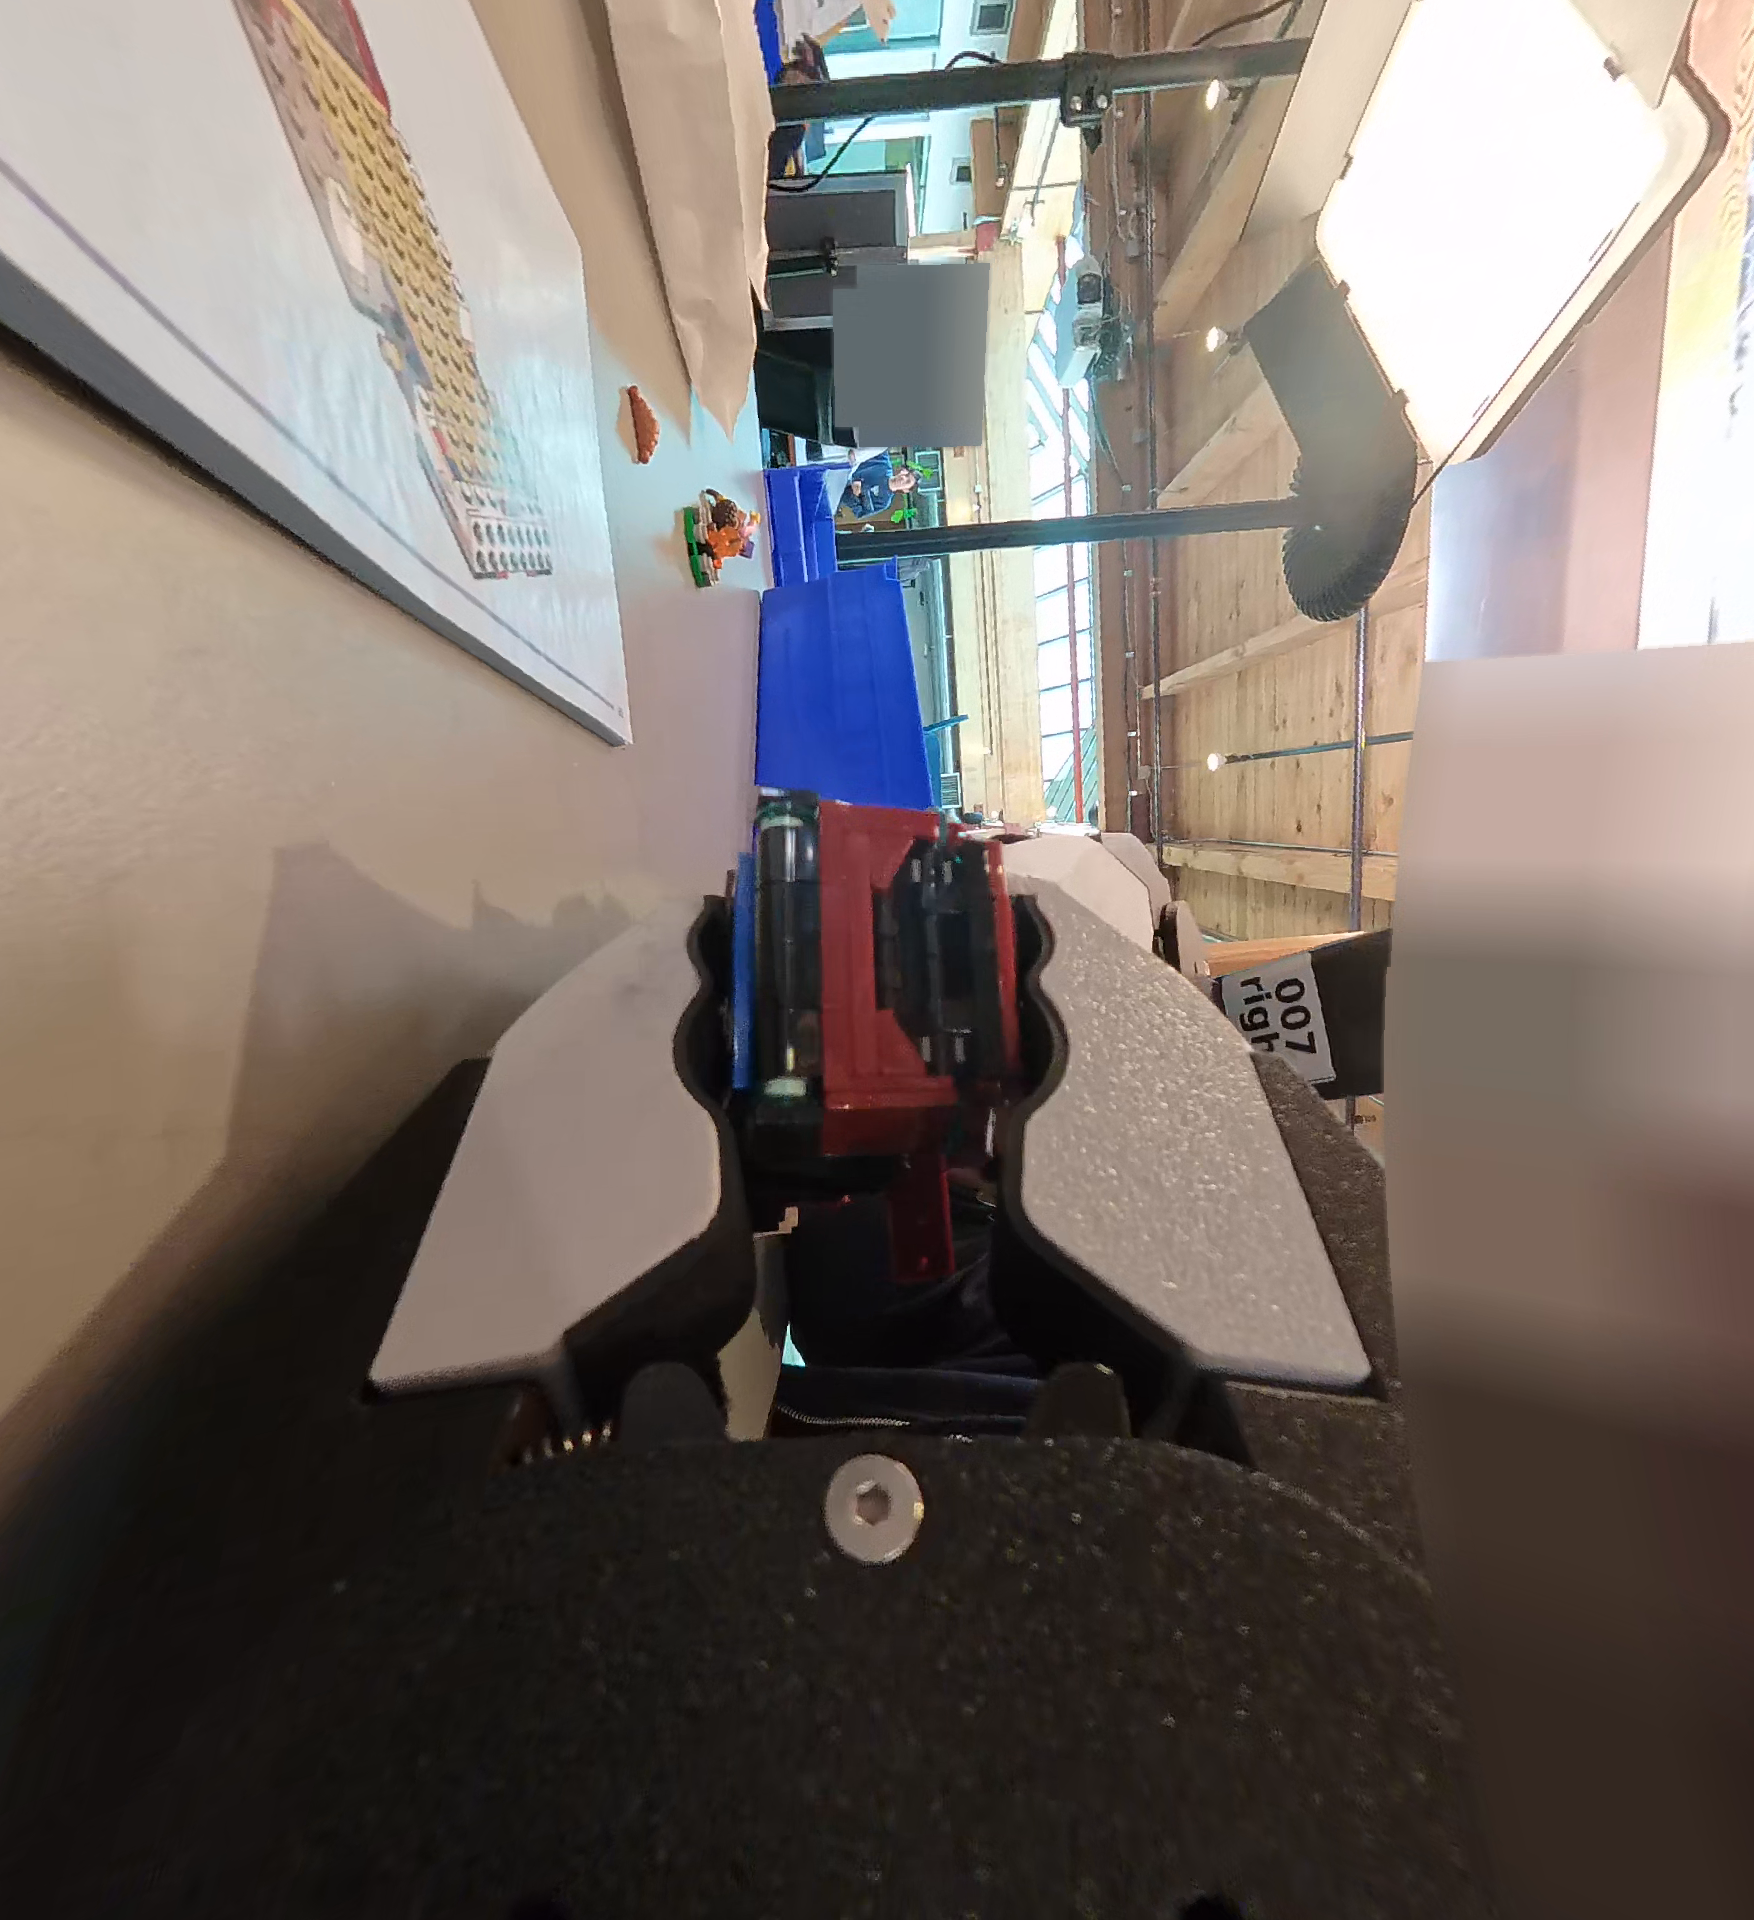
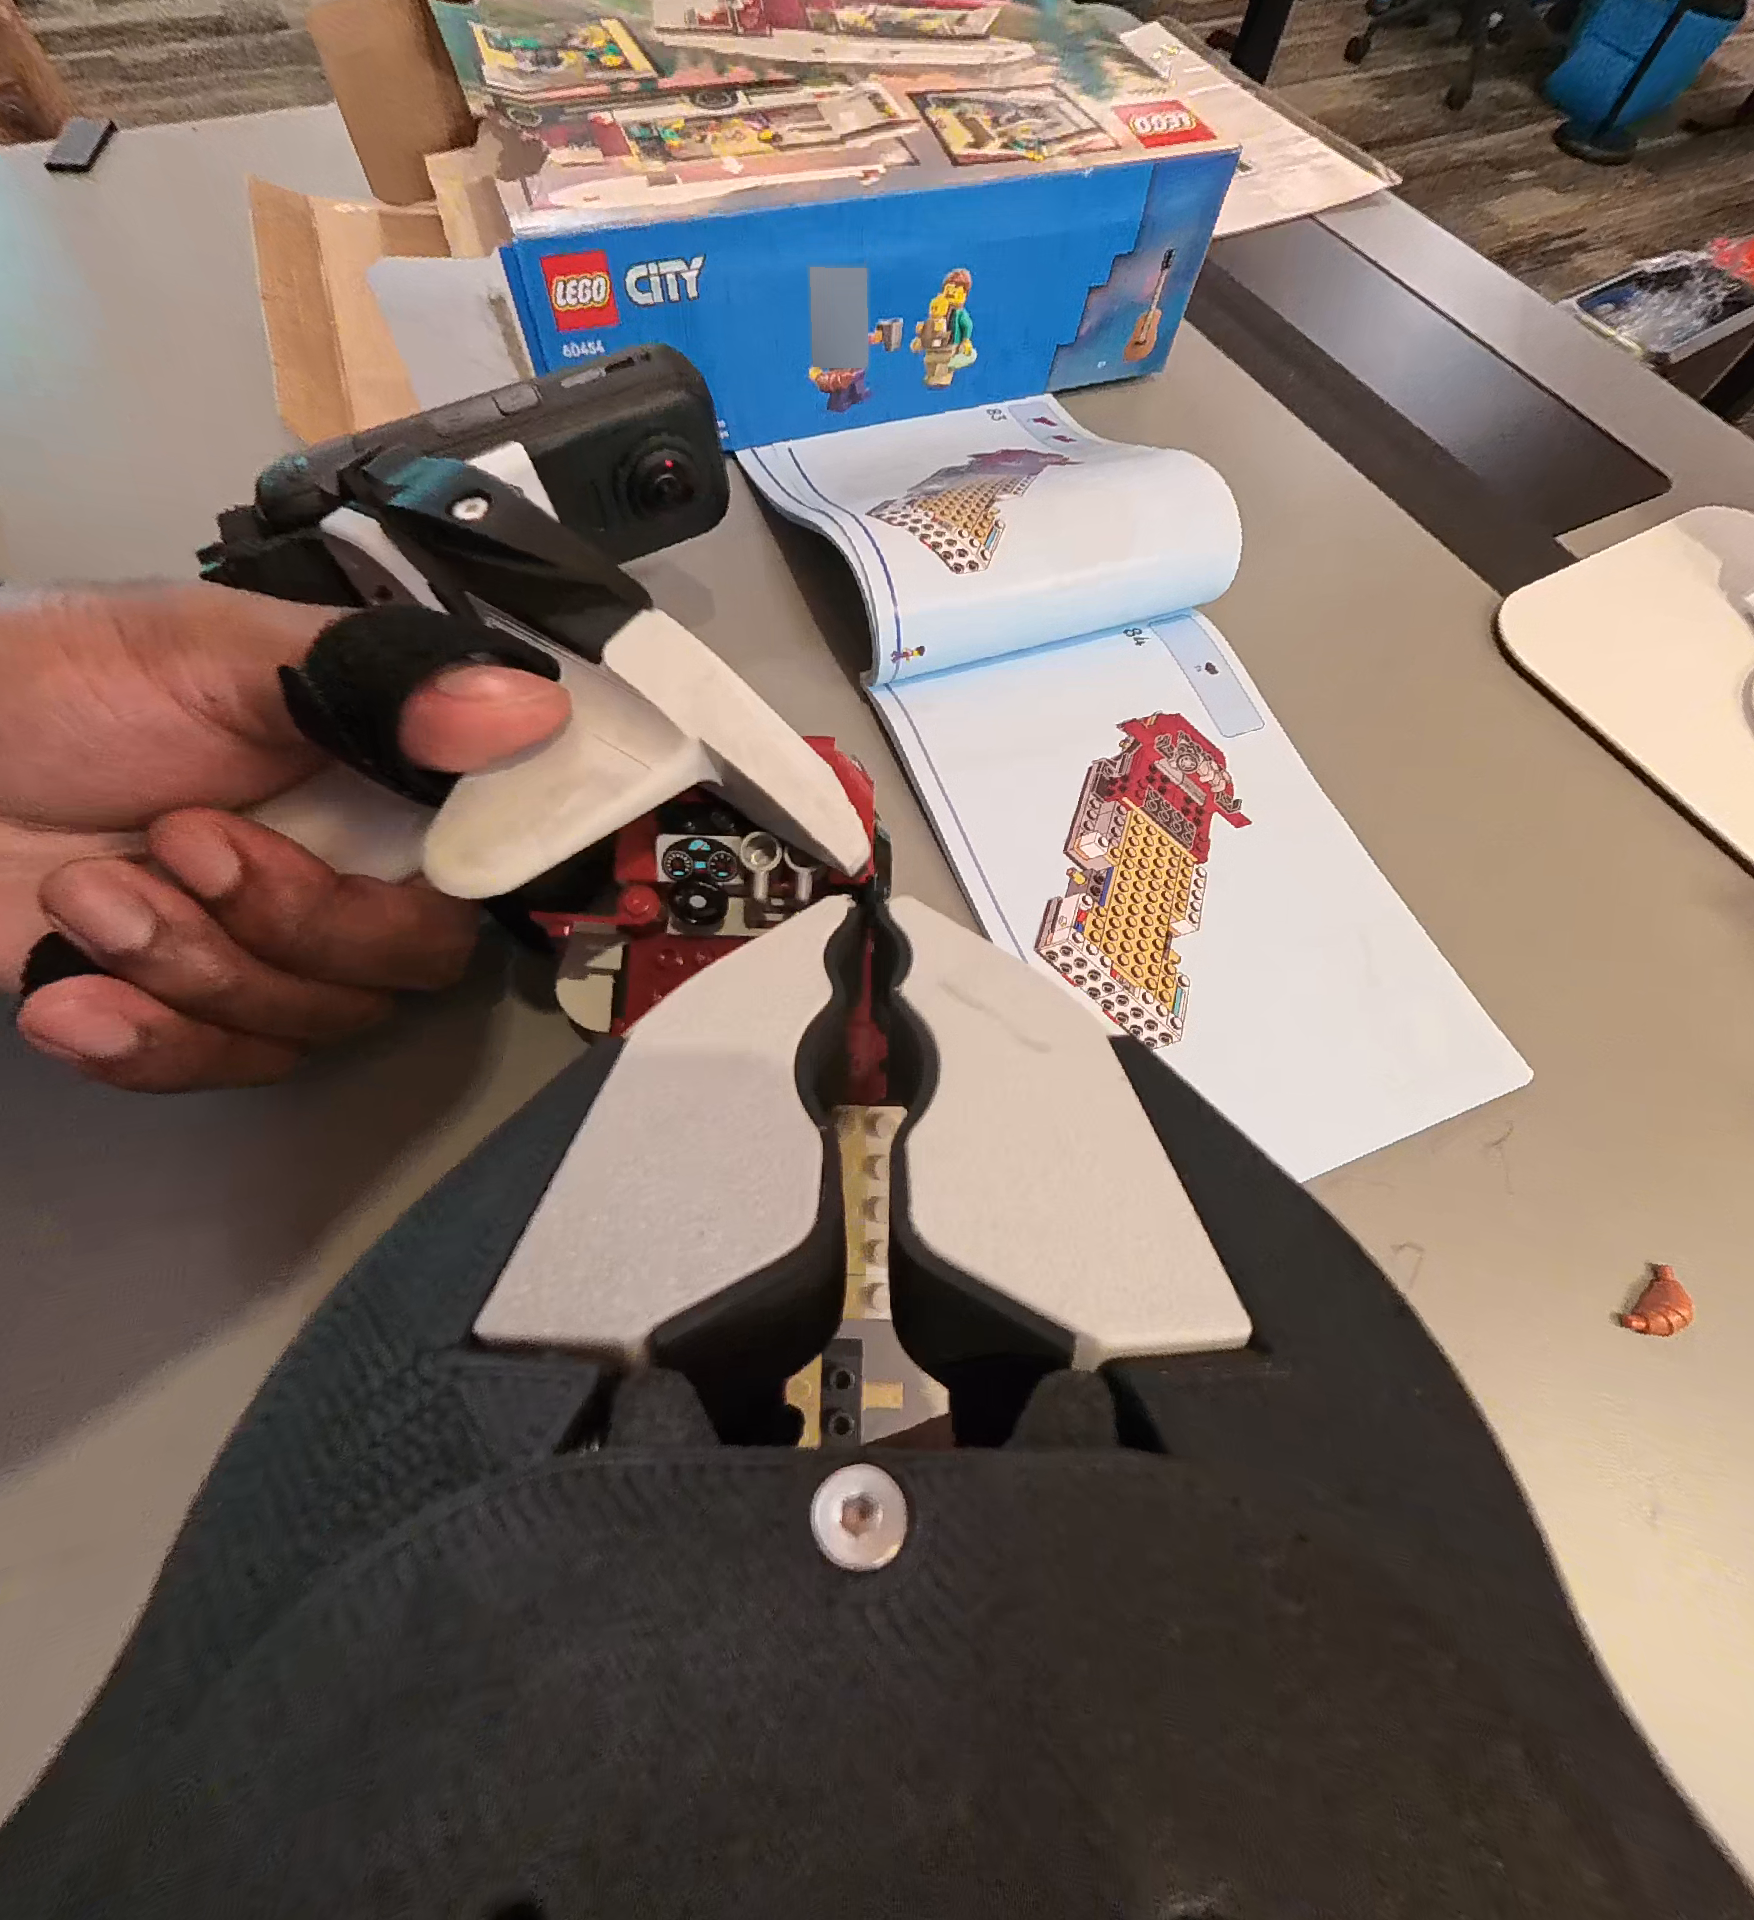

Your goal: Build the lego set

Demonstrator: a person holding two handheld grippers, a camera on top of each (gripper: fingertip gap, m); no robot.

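Right wrist view: right hand-held gripper (image 2: 868, 920) pinched nearly closed on a thin dark-red edge of the brick vehicle model (image 2: 707, 883), left hand-held gripper (image 1: 868, 977) clamping its red body above the desk (image 2: 177, 1195), apparently bracing it, instruction booklet (image 2: 1164, 883) beside.

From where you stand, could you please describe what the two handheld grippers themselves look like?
Each gripper, left and right, has two broad pale grey fingers with a grainy surface, lined with black wavy-edged pads, on a textured black body fastened by a silver hex screw. The left gripper carries a black camera on top, and black straps loop round the person's fingers.
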